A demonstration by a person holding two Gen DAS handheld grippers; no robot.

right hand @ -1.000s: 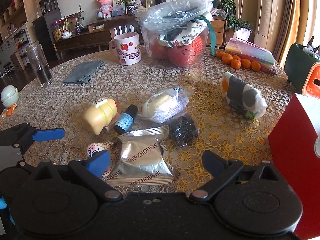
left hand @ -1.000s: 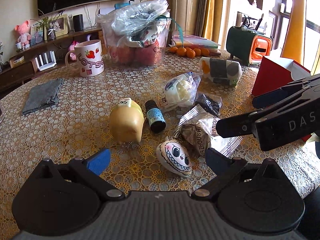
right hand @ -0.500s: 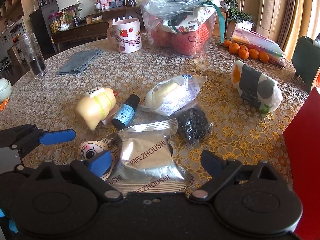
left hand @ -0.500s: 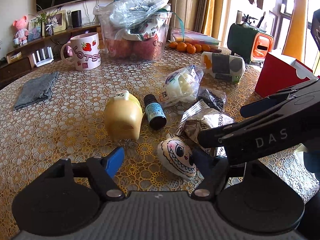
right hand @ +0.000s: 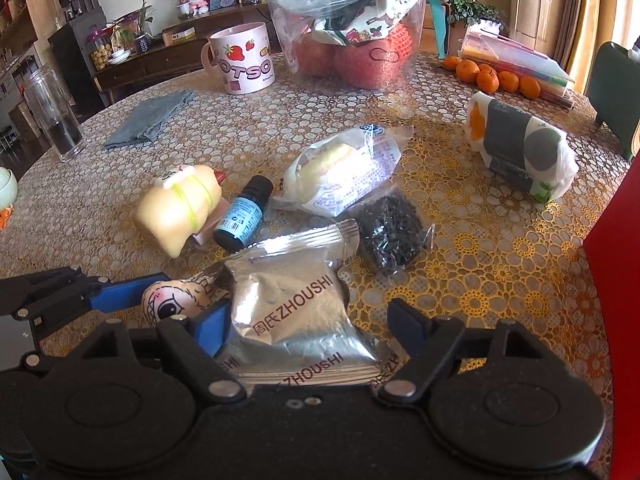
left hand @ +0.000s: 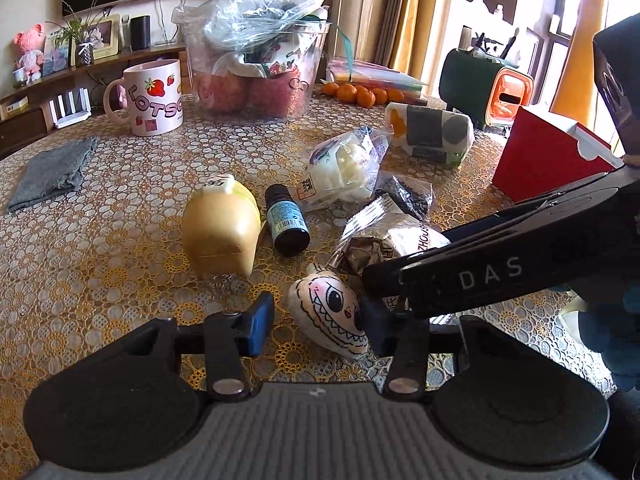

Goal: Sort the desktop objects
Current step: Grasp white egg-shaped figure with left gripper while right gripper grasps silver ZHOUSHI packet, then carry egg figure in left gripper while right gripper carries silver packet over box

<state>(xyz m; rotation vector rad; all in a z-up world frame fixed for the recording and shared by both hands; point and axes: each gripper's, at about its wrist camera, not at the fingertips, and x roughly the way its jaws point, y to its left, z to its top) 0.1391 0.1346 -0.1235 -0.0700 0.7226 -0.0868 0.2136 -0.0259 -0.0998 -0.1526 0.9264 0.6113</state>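
Both grippers work side by side at the near edge of a round table (left hand: 100,216) spread with a lace-pattern cloth: the left gripper (left hand: 316,318) is closing its jaws around a white egg-shaped toy with a painted grin (left hand: 330,312), one blue pad not yet touching it, the far pad at its flank, so the toy is bracketed rather than gripped; the right gripper (right hand: 308,328) is closing too, jaws wide on either side of a silver snack packet marked ZHOUSHI (right hand: 292,300), no pad pressing it. Each tool appears to have picked the piece nearest to it, so that the two arms do not cross. Just beyond, toward the table's middle, lie a yellow squishy toy (left hand: 220,236), a small dark bottle with a blue label (left hand: 286,222), a clear bag of white sweets (left hand: 344,168) and a packet of dark bits (right hand: 390,232). A red box (left hand: 548,164) stands open at the right edge, probably a sorting bin
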